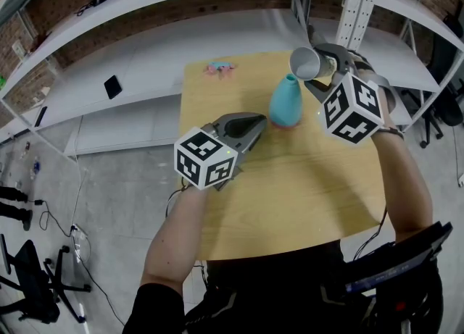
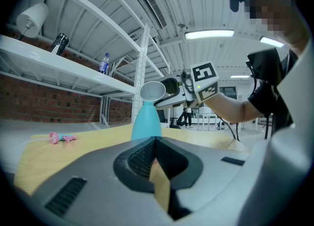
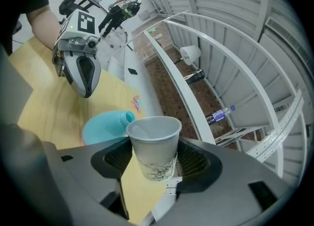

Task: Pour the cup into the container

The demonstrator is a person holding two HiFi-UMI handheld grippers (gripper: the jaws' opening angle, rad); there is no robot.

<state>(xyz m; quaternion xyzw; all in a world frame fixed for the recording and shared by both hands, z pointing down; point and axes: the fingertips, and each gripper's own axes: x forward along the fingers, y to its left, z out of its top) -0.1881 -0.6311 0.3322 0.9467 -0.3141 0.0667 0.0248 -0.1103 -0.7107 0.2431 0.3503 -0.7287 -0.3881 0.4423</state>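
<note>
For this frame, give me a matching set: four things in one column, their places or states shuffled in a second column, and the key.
Things:
1. cup
2. container
3. pink toy
4. left gripper

Places or states:
A. jaws together, nothing held
B. standing upright on the table
C. lying at the table's far edge
D. held in the right gripper, tipped by the container's mouth

Pairs: 1-D, 2-B, 3-C, 4-A
</note>
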